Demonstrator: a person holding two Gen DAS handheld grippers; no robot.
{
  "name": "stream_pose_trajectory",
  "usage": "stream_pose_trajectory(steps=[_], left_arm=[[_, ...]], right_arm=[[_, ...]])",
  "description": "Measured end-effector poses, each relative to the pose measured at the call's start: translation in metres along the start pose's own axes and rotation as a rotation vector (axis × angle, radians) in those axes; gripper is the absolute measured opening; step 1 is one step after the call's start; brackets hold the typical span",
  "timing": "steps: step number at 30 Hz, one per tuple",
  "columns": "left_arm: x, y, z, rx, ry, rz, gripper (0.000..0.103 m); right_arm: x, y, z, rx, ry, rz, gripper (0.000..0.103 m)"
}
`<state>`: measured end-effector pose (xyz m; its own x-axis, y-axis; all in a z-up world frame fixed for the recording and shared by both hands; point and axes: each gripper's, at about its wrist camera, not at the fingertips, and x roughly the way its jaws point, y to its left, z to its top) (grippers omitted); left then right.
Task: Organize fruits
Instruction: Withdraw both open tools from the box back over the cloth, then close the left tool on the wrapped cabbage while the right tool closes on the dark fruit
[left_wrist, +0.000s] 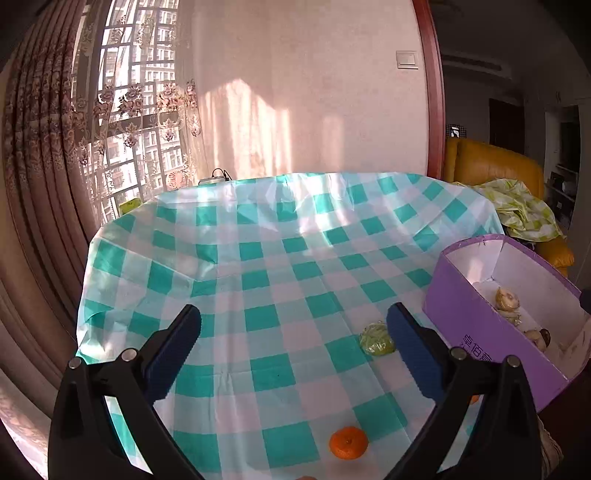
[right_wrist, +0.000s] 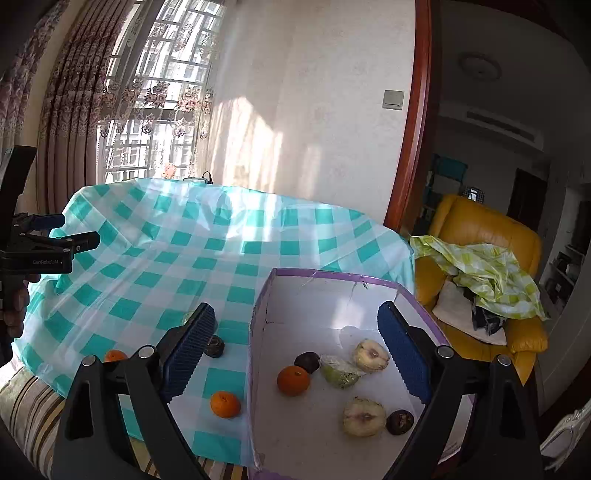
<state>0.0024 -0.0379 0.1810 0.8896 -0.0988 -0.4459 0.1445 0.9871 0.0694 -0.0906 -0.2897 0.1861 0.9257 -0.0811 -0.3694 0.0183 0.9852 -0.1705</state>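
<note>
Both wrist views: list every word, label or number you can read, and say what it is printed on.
"GenRobot.AI": on the side of the left gripper, seen in the right wrist view.
Dark printed characters on the outer wall of the purple box: partly cut off by the gripper finger, not readable with confidence.
Nothing else bears readable text.

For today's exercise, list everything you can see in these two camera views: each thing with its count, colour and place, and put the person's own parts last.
box: one, purple, table's right end
oranges: three, one boxed, two on cloth
cut pale fruits: two, in box
dark fruits: three, two boxed, one outside
wrapped green fruits: two, one boxed, one outside
tablecloth: one, teal check
armchair: one, yellow, right
left gripper: open, empty
right gripper: open, over box
</note>
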Motion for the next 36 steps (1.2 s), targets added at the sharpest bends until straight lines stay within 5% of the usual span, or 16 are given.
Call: stream_pose_trajectory(steps=[5, 11, 22, 29, 36], left_arm=[[0.0, 0.017, -0.007, -0.018, -0.004, 0.034, 0.101], [0.002, 0.031, -0.023, -0.1, -0.041, -0.041, 0.101], [0.023, 0.038, -0.041, -0.081, 0.051, -0.045, 0.101], [0.05, 0.034, -0.058, -0.067, 0.127, -0.139, 0.099], [0.085, 0.021, -0.065, -0.008, 0.21, -0.287, 0.086]], right_arm=[[-0.001, 0.027, -0.005, -0.065, -0.001, 0.02, 0.087], [0.002, 0.061, -0.019, -0.096, 0.052, 0.143, 0.087], [0.025, 0.104, -0.049, -0.106, 0.169, 0.258, 0.087], [0.054, 0.122, -0.066, -0.087, 0.267, 0.321, 0.087], [0.081, 0.128, -0.071, -0.042, 0.318, 0.306, 0.087]])
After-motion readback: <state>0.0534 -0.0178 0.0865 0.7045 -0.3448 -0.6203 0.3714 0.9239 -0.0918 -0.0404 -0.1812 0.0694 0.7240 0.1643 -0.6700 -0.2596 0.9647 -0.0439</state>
